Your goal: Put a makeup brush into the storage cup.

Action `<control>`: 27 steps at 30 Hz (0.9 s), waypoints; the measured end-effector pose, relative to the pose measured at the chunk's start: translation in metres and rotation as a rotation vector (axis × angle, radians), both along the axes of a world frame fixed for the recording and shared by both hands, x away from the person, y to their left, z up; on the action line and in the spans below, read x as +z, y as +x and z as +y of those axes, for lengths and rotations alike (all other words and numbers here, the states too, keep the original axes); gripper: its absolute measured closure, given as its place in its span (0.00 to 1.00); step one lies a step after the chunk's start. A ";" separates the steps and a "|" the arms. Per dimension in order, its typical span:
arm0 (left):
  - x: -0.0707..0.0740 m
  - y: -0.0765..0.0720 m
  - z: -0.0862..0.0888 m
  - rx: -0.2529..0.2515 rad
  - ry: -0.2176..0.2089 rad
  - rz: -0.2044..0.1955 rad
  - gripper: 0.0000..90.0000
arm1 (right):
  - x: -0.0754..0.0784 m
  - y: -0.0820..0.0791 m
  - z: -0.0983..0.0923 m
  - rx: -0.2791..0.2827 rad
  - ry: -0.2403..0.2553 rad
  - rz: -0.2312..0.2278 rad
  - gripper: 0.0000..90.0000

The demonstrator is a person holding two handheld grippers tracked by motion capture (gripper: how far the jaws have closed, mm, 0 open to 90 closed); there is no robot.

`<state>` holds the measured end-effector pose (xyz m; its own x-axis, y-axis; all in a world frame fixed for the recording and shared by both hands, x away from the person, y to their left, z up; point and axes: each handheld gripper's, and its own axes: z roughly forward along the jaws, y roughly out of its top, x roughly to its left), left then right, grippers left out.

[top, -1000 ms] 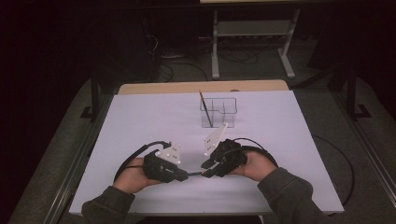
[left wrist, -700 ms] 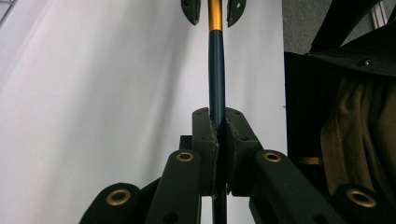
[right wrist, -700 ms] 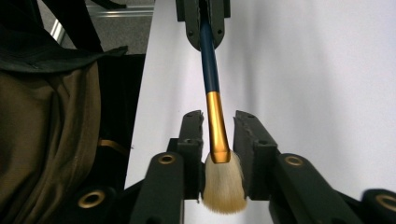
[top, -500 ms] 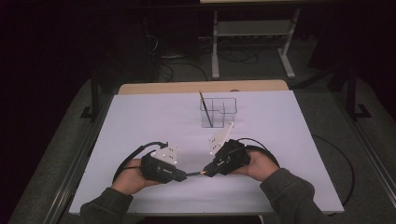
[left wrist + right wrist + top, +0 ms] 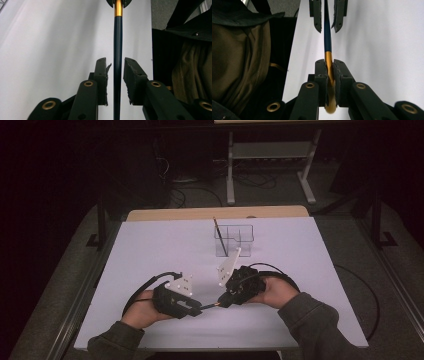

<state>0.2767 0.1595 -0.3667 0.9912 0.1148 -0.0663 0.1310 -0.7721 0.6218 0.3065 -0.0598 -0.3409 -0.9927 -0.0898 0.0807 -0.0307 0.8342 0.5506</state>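
A brush with a dark blue handle [image 5: 117, 37] and a gold ferrule spans the gap between the two grippers, low over the white table [image 5: 165, 245]. My right gripper [image 5: 329, 63] is shut on the ferrule, with the tan bristles [image 5: 329, 107] poking out behind its pads. My left gripper [image 5: 115, 62] has just been opening: the handle runs between its jaws with a gap on each side. In the high view the brush [image 5: 210, 305] bridges the left gripper [image 5: 199, 308] and the right gripper [image 5: 222, 302], tip to tip near the front edge.
A clear plastic organiser [image 5: 240, 240] stands at the middle of the table, with another dark brush [image 5: 219, 232] leaning in its left compartment. Cables loop behind both hands. A metal stand [image 5: 270, 155] sits on the floor beyond the table.
The right gripper has tilted a little, lifting its grey plate. Both hands stay in about the same spot with the brush between them.
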 end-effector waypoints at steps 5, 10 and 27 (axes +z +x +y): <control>0.001 -0.001 -0.003 -0.007 0.002 -0.007 0.92 | 0.007 -0.002 0.005 0.011 -0.022 -0.028 0.91; 0.002 0.000 0.000 0.008 -0.026 -0.036 0.93 | 0.010 0.002 -0.002 -0.039 0.044 -0.024 0.81; -0.001 0.001 0.015 0.067 -0.105 -0.045 0.93 | 0.005 0.010 -0.017 -0.133 0.135 0.033 0.63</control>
